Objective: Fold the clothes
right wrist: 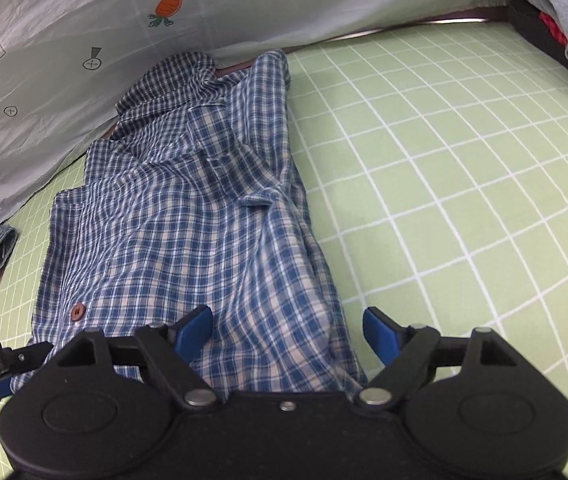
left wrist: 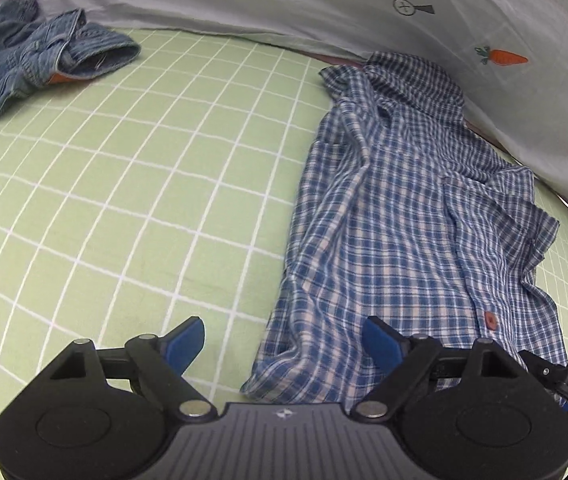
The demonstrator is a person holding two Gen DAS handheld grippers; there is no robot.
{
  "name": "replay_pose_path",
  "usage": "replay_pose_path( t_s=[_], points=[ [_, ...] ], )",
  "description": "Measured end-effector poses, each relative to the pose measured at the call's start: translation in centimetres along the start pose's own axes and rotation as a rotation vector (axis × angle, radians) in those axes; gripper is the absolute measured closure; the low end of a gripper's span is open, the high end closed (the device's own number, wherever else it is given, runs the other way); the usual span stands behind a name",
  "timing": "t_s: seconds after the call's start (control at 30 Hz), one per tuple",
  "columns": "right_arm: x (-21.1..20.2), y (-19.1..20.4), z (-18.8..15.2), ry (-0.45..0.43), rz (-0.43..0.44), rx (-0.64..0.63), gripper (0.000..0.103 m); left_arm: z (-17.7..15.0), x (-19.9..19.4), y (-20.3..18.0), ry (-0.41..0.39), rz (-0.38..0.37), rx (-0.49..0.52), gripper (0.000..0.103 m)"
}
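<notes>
A blue-and-white checked shirt [left wrist: 404, 220] lies lengthwise on the green grid bedsheet [left wrist: 143, 180], folded narrow, collar at the far end, one brown button [left wrist: 491, 320] showing. My left gripper [left wrist: 284, 340] is open over the shirt's near left hem corner, with its right pad [left wrist: 382, 340] above the cloth and its left pad over bare sheet. In the right wrist view the same shirt [right wrist: 203, 220] fills the middle. My right gripper [right wrist: 288, 336] is open over the near right hem; its left pad [right wrist: 193, 332] is over cloth. Neither holds anything.
Crumpled denim jeans [left wrist: 23, 60] lie at the far left of the sheet. A white cover with carrot prints [left wrist: 364, 0] runs along the back. A stack of grey, black and red clothes [right wrist: 556, 20] sits at the far right corner. Bare green sheet [right wrist: 464, 180] spreads right of the shirt.
</notes>
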State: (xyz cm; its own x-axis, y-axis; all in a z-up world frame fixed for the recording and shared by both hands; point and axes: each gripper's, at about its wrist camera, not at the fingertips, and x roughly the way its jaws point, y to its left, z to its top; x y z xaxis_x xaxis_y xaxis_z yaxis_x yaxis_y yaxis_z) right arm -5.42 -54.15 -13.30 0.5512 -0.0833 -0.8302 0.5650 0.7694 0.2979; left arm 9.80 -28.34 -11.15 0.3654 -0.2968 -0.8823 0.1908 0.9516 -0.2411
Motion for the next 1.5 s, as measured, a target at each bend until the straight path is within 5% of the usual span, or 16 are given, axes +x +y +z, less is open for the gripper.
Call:
replay_pose_path(
  t_s=[0.1, 0.23, 0.3, 0.4, 0.43, 0.47, 1.13, 1.37, 1.5],
  points=[
    [0.1, -0.6, -0.3, 0.032, 0.019, 0.042, 0.018, -0.3, 0.1, 1.0, 0.017, -0.043, -0.058, 0.019],
    [0.2, -0.6, -0.6, 0.048, 0.052, 0.039, 0.019, -0.4, 0.5, 1.3, 0.039, -0.125, -0.115, 0.053],
    [0.3, -0.1, -0.4, 0.057, 0.068, -0.003, 0.031, -0.4, 0.7, 1.2, 0.052, -0.14, -0.127, 0.059],
    [0.2, -0.1, -0.6, 0.051, 0.125, -0.02, 0.064, -0.6, 0.6, 0.9, 0.062, -0.176, -0.134, 0.077],
    [0.1, -0.3, -0.9, 0.04, 0.147, -0.016, 0.084, -0.9, 0.5, 0.9, 0.058, -0.191, -0.135, 0.083],
    [0.0, -0.4, -1.2, 0.026, 0.158, -0.025, 0.088, -1.3, 0.3, 0.9, 0.05, -0.207, -0.137, 0.087],
    [-11.1, -4.8, -15.1, 0.135, 0.112, 0.006, 0.093, -14.9, -6.5, 4.9, 0.24, -0.263, -0.179, 0.09],
    [-14.1, -4.9, -13.3, 0.17, 0.154, -0.039, 0.095, -15.0, -10.4, 6.3, 0.259, -0.337, -0.309, 0.093],
    [-15.7, -6.1, -13.9, 0.268, 0.205, -0.034, 0.096, -15.5, -11.6, 7.2, 0.33, -0.359, -0.386, 0.094]
  ],
)
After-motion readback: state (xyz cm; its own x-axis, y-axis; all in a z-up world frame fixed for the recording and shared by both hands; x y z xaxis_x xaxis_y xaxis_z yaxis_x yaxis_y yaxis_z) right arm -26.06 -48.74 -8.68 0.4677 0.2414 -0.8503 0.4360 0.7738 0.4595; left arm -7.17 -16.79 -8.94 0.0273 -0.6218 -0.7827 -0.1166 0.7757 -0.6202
